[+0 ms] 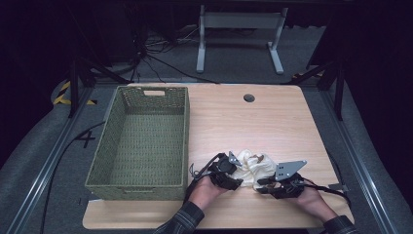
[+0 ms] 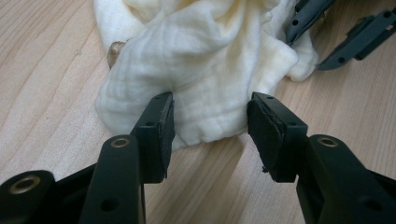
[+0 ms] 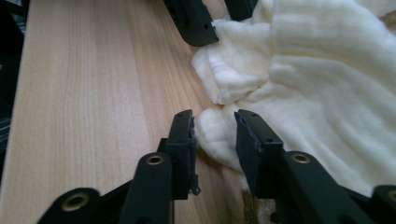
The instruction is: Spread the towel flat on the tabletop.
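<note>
A crumpled cream cloth (image 1: 253, 165) lies on the wooden table (image 1: 243, 122) near its front edge, between my two grippers. My left gripper (image 1: 238, 174) comes at it from the left. In the left gripper view its jaws (image 2: 210, 126) stand apart around the cloth's (image 2: 210, 60) near hem without squeezing it. My right gripper (image 1: 261, 185) reaches in from the right. In the right gripper view a puffy fold of the cloth (image 3: 327, 93) sits in the narrow gap of that gripper (image 3: 215, 135), not visibly pinched.
A large green woven basket (image 1: 141, 187) stands on the left half of the table, close to my left hand. A round cable hole (image 1: 249, 98) is at the table's far side. Metal rails run along both sides of the table.
</note>
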